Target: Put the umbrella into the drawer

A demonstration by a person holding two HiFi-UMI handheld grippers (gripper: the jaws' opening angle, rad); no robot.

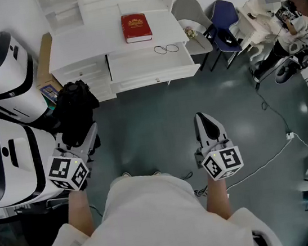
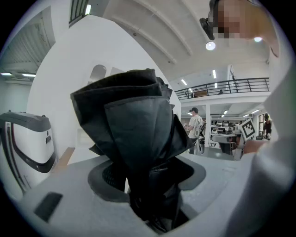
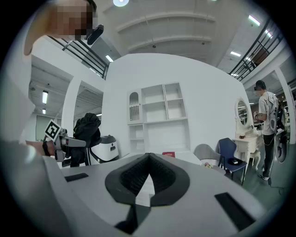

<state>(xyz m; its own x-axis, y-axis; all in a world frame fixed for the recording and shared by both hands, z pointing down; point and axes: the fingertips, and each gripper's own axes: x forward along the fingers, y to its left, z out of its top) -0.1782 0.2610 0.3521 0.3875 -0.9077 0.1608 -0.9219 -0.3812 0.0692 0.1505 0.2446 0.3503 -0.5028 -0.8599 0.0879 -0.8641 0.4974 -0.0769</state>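
Observation:
A folded black umbrella (image 1: 76, 109) stands up out of my left gripper (image 1: 82, 140), whose jaws are shut on its lower end. In the left gripper view the umbrella (image 2: 134, 134) fills the middle and hides the space between the jaws of that gripper (image 2: 149, 187). The white desk's wide drawer (image 1: 135, 66) is pulled open ahead of me, with a pair of glasses (image 1: 166, 49) lying in it. My right gripper (image 1: 202, 119) hangs over the floor right of centre, shut and holding nothing; its pads meet at the tip (image 3: 149, 156). From there the umbrella (image 3: 87, 127) shows to the left.
A red book (image 1: 136, 27) lies on the desk top (image 1: 91, 40). Two white machines (image 1: 0, 78) stand at the left, close to my left gripper. Chairs (image 1: 193, 14) and a seated person (image 1: 272, 15) are at the right. A white cable (image 1: 272, 154) runs across the floor.

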